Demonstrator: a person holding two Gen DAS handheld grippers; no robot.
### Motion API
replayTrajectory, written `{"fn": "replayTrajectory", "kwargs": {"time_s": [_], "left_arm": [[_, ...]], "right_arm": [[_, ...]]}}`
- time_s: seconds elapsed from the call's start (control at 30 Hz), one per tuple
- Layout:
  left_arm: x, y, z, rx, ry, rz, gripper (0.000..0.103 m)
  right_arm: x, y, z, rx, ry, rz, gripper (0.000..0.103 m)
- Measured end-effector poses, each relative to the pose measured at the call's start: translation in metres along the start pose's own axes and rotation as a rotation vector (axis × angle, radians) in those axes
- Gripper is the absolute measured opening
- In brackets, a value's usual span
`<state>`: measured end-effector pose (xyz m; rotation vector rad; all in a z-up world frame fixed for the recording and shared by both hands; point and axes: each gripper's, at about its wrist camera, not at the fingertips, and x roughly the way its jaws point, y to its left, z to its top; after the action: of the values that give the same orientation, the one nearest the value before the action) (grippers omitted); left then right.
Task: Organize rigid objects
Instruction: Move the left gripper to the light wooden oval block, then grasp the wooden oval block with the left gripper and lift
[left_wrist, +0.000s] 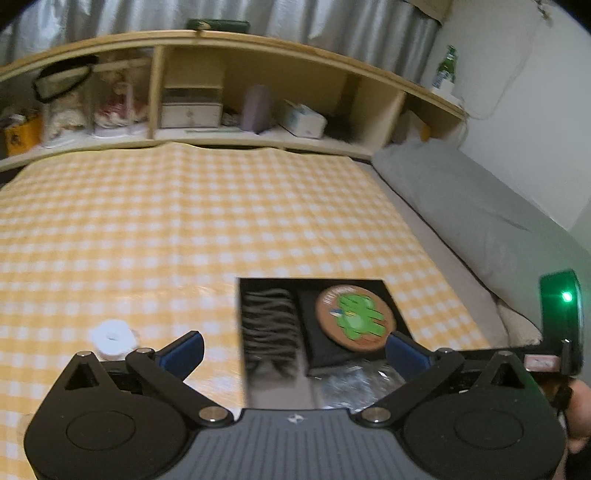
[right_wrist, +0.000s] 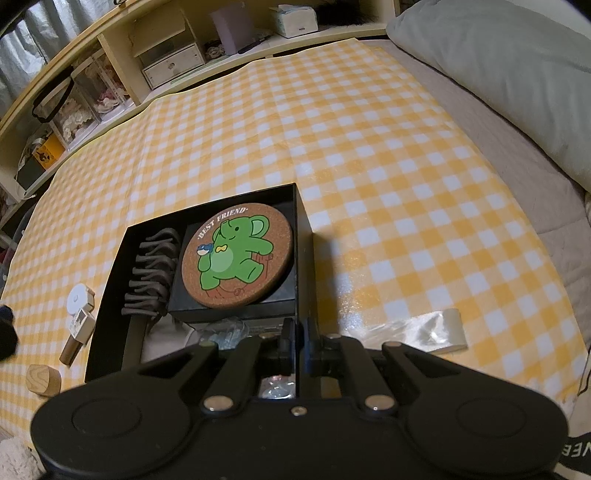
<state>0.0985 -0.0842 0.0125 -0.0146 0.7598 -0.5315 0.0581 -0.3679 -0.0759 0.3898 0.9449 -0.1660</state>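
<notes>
Yellow-and-white checked cloth (right_wrist: 369, 155) is covering the bed, and a black box (right_wrist: 304, 236) is sitting on it at lower centre of the right wrist frame. Inside the box a round cork coaster (right_wrist: 236, 254) printed with a green elephant is lying on a smaller black box (right_wrist: 184, 306), with a row of dark grey hooks (right_wrist: 151, 273) to its left. The right hand-held gripper (right_wrist: 297, 339) is pinching the right wall of the black box, its fingers closed on either side of that wall. The left hand-held gripper (left_wrist: 293, 350) is hovering over the box's near-left part with its fingers spread wide and gripping nothing. A white round roll (left_wrist: 112, 334) is lying on the cloth at lower left of the left wrist frame, beside the box. A wooden block (right_wrist: 42, 378) is resting at the lower left edge of the right wrist frame.
</notes>
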Motion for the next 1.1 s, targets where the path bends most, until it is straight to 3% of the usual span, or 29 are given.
{"fn": "replayTrajectory", "kwargs": {"time_s": [0.37,0.57,0.7,0.93,1.1], "left_arm": [[-0.022,0.074,0.001,-0.041,0.004,0.212,0.103],[-0.022,0.113,-0.006,0.009,0.088,0.337,0.103],[-0.016,0.144,-0.018,0.014,0.189,0.410,0.103],[0.006,0.193,-0.035,-0.131,0.367,0.395,0.103],[0.021,0.210,-0.047,-0.168,0.438,0.397,0.103]], "right_arm": [[-0.001,0.001,0.001,-0.015,-0.005,-0.005,0.005],[-0.002,0.001,0.000,-0.023,-0.009,-0.010,0.005],[-0.002,0.000,0.000,-0.018,-0.010,-0.006,0.005],[-0.002,0.001,0.000,-0.025,-0.008,-0.011,0.005],[-0.002,0.002,-0.001,-0.029,-0.006,-0.013,0.006]]}}
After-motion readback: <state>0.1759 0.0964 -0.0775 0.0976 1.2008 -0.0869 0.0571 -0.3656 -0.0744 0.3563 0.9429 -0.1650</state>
